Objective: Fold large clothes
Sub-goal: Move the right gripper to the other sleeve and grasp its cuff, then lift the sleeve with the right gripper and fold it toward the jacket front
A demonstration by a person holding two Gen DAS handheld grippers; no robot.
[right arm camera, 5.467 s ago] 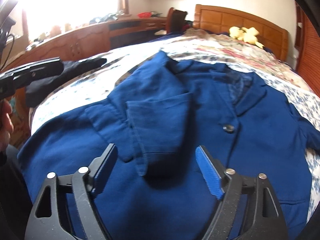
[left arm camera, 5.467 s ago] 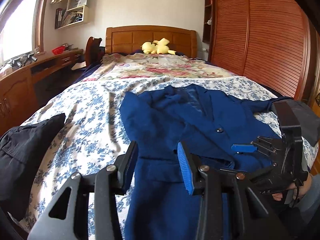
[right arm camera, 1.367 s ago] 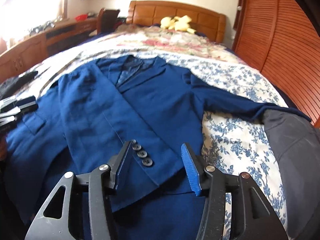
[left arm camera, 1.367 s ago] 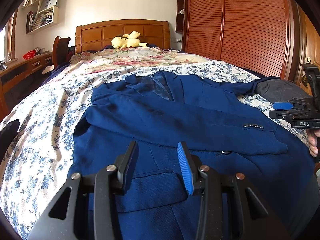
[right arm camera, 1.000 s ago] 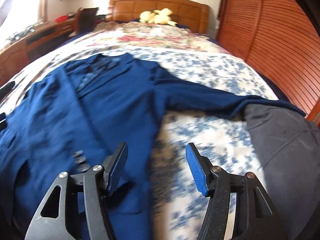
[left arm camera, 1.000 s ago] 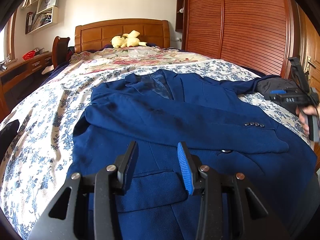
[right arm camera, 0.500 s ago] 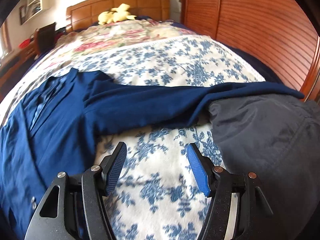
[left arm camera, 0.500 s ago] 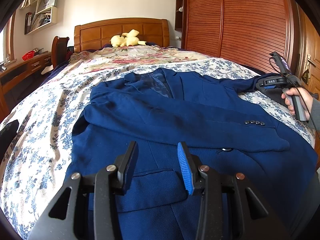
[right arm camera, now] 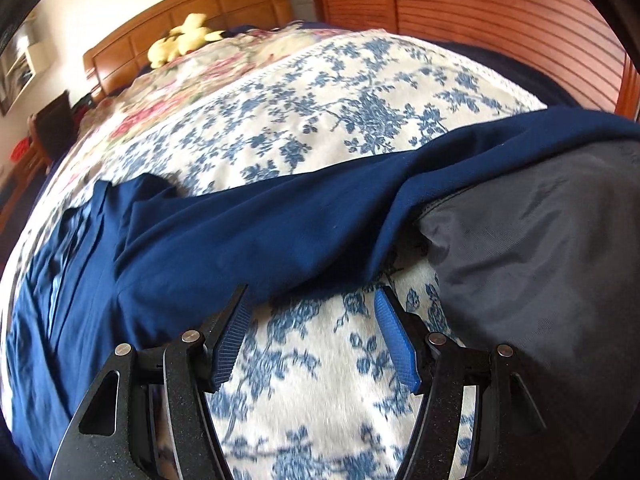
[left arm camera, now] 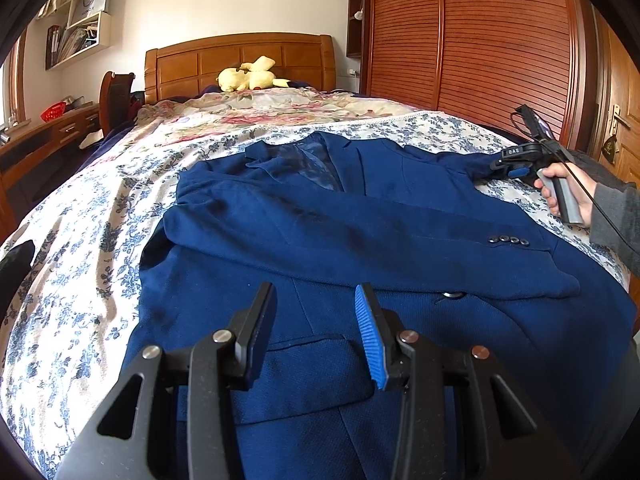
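Blazer (left arm camera: 320, 216): a large navy garment, laid face up on the bed (left arm camera: 80, 280) over a blue-flowered cover, collar toward the headboard. The step in hand is judged to be the sleeve fold.

Left to right, the state is as follows. The left claw (left arm camera: 316, 332) is held above the lower front panel, near a pocket flap; its jaws are partly spread and nothing is pinched between them. One sleeve (left arm camera: 360, 240) is already laid across the chest, its cuff with a row of dark buttons (left arm camera: 508, 241) resting near the front edge; a single front button is seen just below it. The other sleeve (right arm camera: 280, 228) is stretched outward from the shoulder, and its far end is draped over a grey garment (right arm camera: 540, 260) at the bed's edge. The right claw (right arm camera: 312, 332) is held just short of that sleeve's lower edge, jaws spread and empty, with only the bed cover seen between the pads.

The next move is judged to call for the jaws to be brought over the sleeve edge, closed on the blue cloth alone, and the sleeve carried back across the chest. Care is needed that the grey garment is not caught.

The fabric appears matte, fairly heavy and lightly creased; the lining at the collar has a faint sheen.
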